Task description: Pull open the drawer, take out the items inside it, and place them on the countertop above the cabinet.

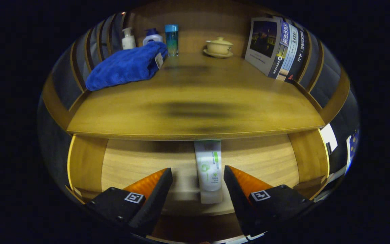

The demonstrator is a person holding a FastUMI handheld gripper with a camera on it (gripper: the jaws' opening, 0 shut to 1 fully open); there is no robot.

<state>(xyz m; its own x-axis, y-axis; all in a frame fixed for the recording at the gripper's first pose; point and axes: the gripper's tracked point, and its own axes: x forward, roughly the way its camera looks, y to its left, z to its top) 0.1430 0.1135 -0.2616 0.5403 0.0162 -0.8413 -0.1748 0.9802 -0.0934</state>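
The claw (197,176) pointed forward and slightly downward, held level, with both fingers at equal height. Its fingers (154,189) stood spread wide apart, clamping nothing, their tips touching nothing. The left finger and the right finger angled inward toward each other at their far ends.

three bottles (171,39), one tube (209,167), one towel (126,65)

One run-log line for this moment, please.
drawer: open | tube: inside, between fingers | gripper: open, ungrasped | countertop: awaiting tube
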